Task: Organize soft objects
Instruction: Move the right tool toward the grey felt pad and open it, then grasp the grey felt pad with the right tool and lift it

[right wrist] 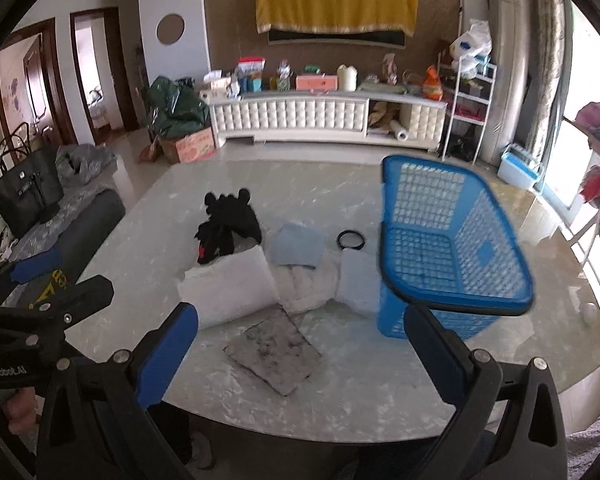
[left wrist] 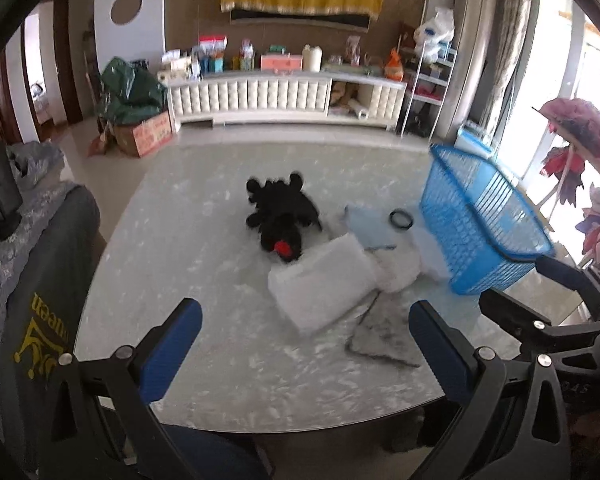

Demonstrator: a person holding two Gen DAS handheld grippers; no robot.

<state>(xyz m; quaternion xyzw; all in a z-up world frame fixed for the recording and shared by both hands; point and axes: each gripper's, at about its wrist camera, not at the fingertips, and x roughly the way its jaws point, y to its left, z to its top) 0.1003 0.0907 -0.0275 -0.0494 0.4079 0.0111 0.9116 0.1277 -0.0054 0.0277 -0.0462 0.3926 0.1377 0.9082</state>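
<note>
Both my grippers hang back over the near edge of the counter (right wrist: 380,392), nothing held. Left gripper (left wrist: 305,330): fingers wide apart, empty. Right gripper (right wrist: 301,338): same, fingers spread, empty. My guess is they sit back here so I can take in the whole pile before picking.

The soft stuff is clustered mid-counter, at 12 o'clock from my right fingers. Black plush toy (right wrist: 228,226) is at 11 o'clock, farthest back, its red patch facing the white pillow (right wrist: 228,288) that touches it from the near side. Light blue cloth (right wrist: 298,245) lies at 12, on top of a crumpled white fluffy fabric (right wrist: 312,286). Grey rag (right wrist: 274,354) lies flat and closest to me, just beside the pillow corner, probably the easiest first grab. A black ring (right wrist: 351,239) sits behind the white fabric; I can't tell what it is.

Blue basket (right wrist: 452,240) stands at 1 o'clock, empty, mouth tilted toward me, right beside the pile: the likely drop spot, so nothing is sorted yet.

The counter is pale, marbled and glossy with a rounded edge. The room behind is a living room: white padded cabinet (right wrist: 324,118) along the far wall cluttered with boxes, yellow cloth (right wrist: 336,2) draped above it, a doorway at 10 o'clock, a bright window at 3 o'clock.
</note>
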